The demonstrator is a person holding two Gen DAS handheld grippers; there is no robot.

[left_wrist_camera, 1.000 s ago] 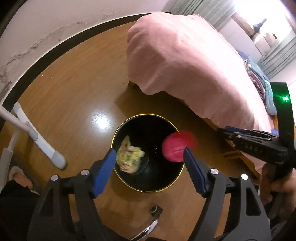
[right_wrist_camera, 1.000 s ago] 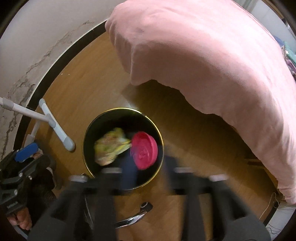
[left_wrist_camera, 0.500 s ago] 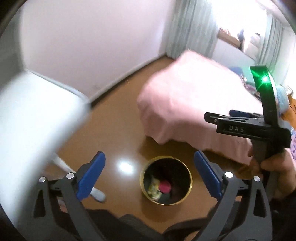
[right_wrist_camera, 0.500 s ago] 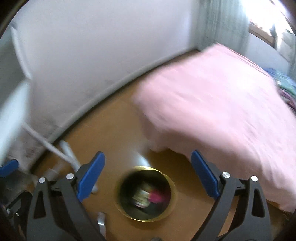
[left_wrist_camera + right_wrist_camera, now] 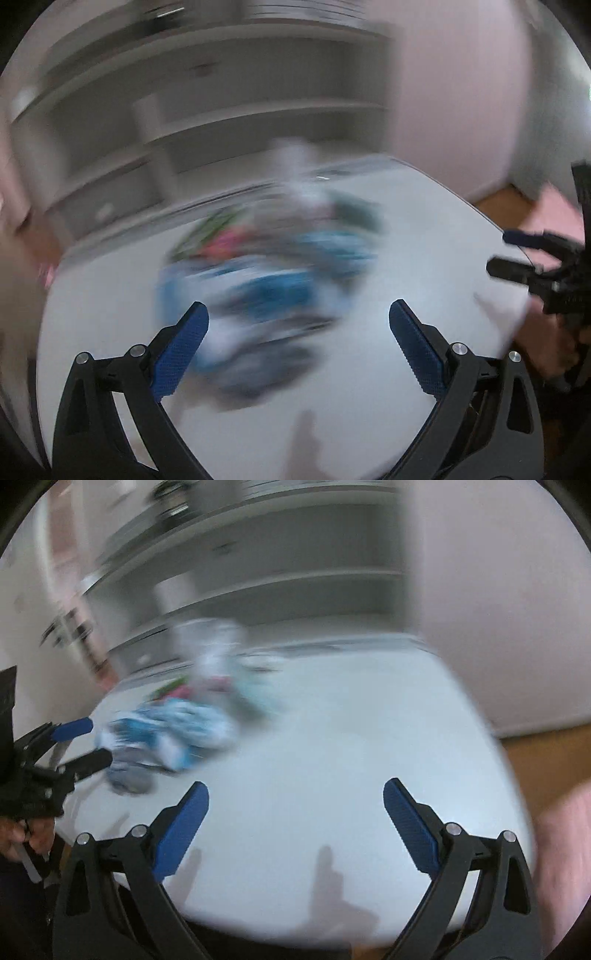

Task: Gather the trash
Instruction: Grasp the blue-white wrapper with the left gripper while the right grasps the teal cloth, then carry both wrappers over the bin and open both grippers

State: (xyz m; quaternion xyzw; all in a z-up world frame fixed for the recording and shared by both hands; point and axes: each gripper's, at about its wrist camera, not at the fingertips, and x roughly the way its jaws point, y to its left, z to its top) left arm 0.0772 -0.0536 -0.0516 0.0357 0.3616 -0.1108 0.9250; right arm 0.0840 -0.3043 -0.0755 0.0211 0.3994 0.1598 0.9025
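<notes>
Both views are motion-blurred. A pile of trash, blue, white, pink and green wrappers, lies on a white table; it also shows in the right wrist view. My left gripper is open and empty, just in front of the pile. My right gripper is open and empty over bare table, to the right of the pile. The left gripper also shows at the left edge of the right wrist view, open beside the pile. The right gripper shows at the right edge of the left wrist view. The bin is out of view.
A white shelf unit stands behind the table against the wall. A tall pale object, too blurred to name, stands behind the pile. Wooden floor and pink bedding show at the right.
Both grippers have swung up and away from the black bin on the floor, where a pink item dropped in, and now face the white table with the trash pile. Both stay open.
</notes>
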